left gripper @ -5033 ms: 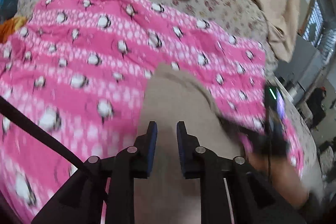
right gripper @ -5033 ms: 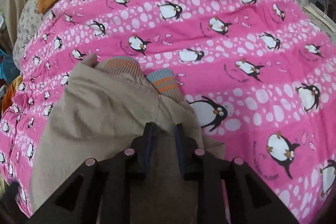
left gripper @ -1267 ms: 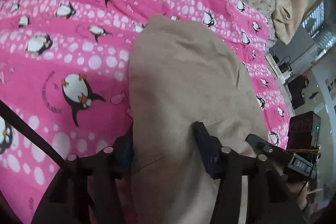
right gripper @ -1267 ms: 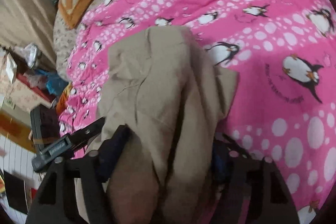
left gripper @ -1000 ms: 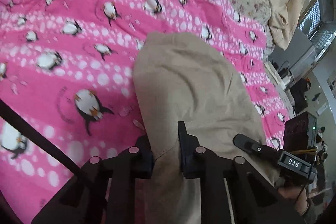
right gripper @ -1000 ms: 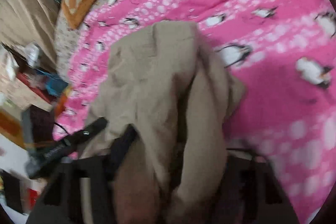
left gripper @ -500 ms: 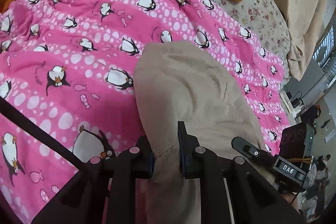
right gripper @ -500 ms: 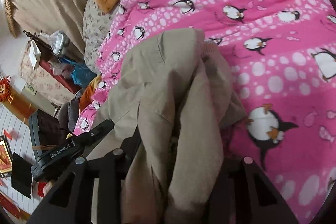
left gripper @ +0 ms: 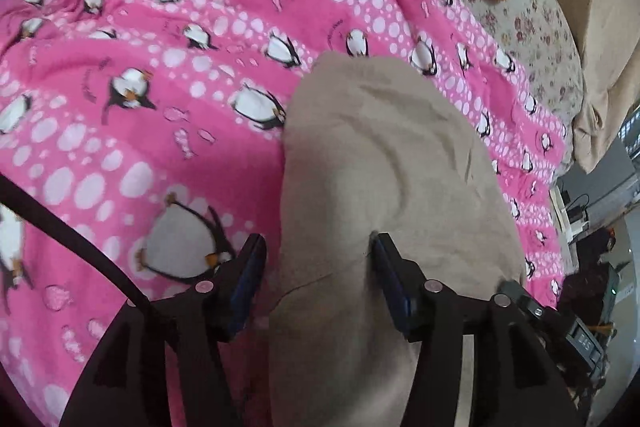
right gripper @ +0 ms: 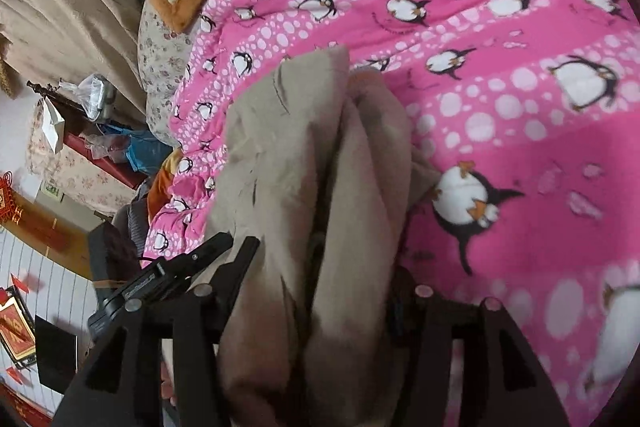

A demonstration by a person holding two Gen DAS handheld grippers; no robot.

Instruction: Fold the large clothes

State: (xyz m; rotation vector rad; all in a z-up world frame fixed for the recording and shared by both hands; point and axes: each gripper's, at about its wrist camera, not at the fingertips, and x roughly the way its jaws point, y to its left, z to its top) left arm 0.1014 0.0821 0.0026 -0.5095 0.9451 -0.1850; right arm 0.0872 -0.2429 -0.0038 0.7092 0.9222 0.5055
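Since half-second-earlier frame, left tool went from clamped on garment to jaws opening, cloth loose between. Right tool jaws also opening around bunched folds. Garment lay folded on bed's pink blanket ahead of both tools; release likely to let fold settle.

A large beige, soft-fabric garment is seen folded into a thick, rumpled bundle, laid on a pink penguin-patterned blanket, its layered edges showing in the right wrist view.
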